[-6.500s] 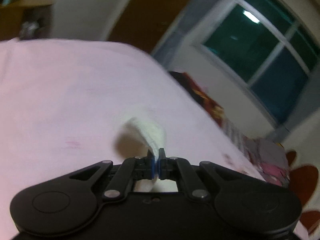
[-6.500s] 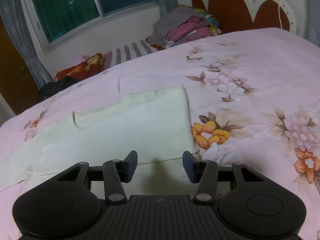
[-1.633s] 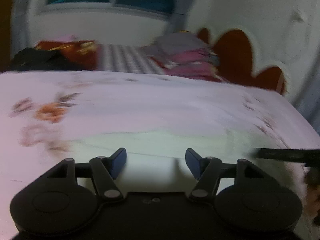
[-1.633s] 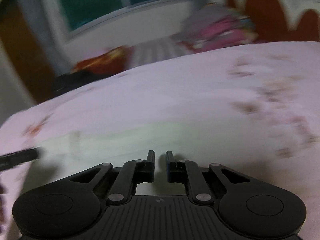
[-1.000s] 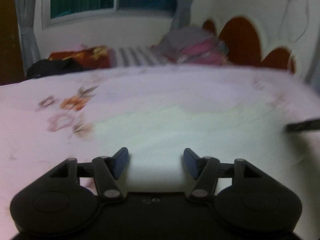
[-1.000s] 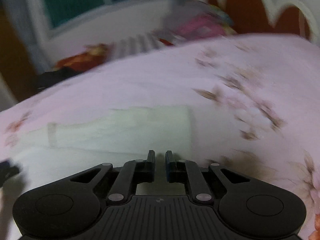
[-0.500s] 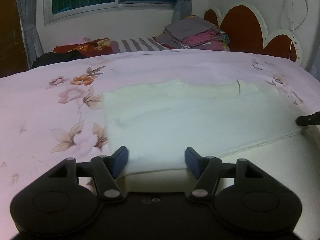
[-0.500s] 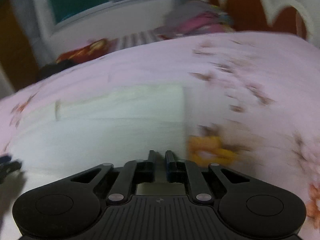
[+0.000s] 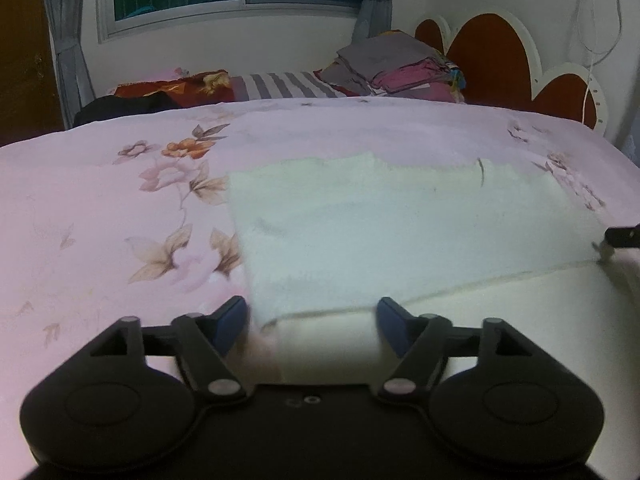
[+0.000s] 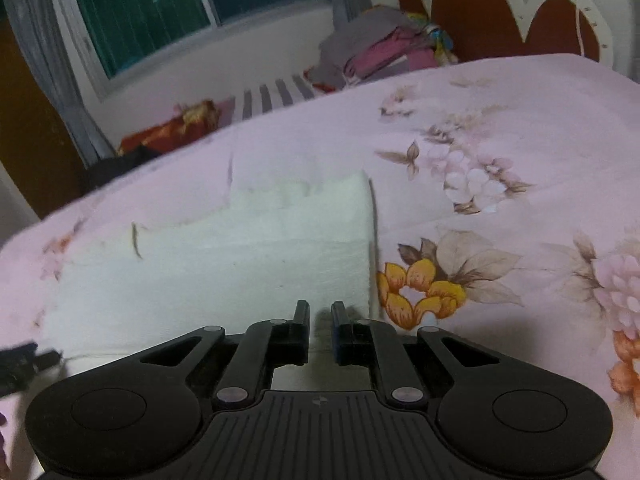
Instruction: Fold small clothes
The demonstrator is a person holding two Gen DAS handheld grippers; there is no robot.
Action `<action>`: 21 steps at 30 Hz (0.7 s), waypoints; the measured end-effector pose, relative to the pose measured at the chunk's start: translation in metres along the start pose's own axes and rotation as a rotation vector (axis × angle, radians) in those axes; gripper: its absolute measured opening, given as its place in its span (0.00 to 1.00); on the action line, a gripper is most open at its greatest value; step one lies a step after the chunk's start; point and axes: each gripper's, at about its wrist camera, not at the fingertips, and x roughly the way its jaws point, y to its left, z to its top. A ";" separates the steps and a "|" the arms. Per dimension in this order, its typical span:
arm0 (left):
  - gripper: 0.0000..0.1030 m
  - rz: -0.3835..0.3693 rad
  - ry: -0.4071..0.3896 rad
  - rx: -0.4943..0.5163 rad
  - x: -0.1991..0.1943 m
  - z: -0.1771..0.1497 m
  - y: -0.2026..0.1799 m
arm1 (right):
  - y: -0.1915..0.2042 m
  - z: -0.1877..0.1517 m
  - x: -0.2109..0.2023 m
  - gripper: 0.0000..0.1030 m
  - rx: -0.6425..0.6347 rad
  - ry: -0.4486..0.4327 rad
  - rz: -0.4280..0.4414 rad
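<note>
**Cream garment folded flat on the pink bed**

A cream garment (image 9: 400, 232) is laid flat on the floral pink bedspread (image 9: 100, 208), its long axis running across both views, one layer folded over the near part. The left tongs (image 9: 312, 316) are opening, their pads apart over the near fold edge without pressing it. The right tongs (image 10: 320, 320) are nearly together at the garment's near right corner; a grip cannot be told. Half a second ago the left pads stood closer. Folded clothes (image 9: 400, 68) are stacked by the headboard (image 9: 492, 56).
</note>
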 end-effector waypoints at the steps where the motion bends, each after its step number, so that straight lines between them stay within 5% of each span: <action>1: 0.74 0.004 0.001 0.006 -0.003 -0.003 0.001 | 0.000 -0.001 -0.007 0.10 0.007 -0.008 0.009; 7: 0.80 0.022 0.004 0.028 -0.020 -0.018 0.003 | 0.004 -0.014 -0.043 0.10 0.021 -0.042 0.031; 8: 0.80 0.028 0.000 0.034 -0.024 -0.020 0.002 | 0.005 -0.018 -0.047 0.21 0.014 -0.042 0.018; 9: 0.80 0.035 -0.003 0.035 -0.028 -0.022 0.002 | 0.006 -0.021 -0.051 0.60 0.010 -0.042 0.009; 10: 0.80 0.041 -0.004 0.034 -0.031 -0.025 0.001 | 0.007 -0.024 -0.055 0.76 0.011 -0.053 -0.003; 11: 0.80 0.045 -0.005 0.031 -0.036 -0.027 0.002 | 0.008 -0.029 -0.060 0.81 0.007 -0.081 -0.014; 19: 0.77 0.071 -0.008 0.003 -0.078 -0.052 -0.005 | 0.003 -0.046 -0.086 0.80 0.000 -0.057 0.045; 21: 0.73 0.060 -0.002 -0.021 -0.092 -0.064 -0.007 | -0.003 -0.054 -0.097 0.65 -0.009 -0.042 0.051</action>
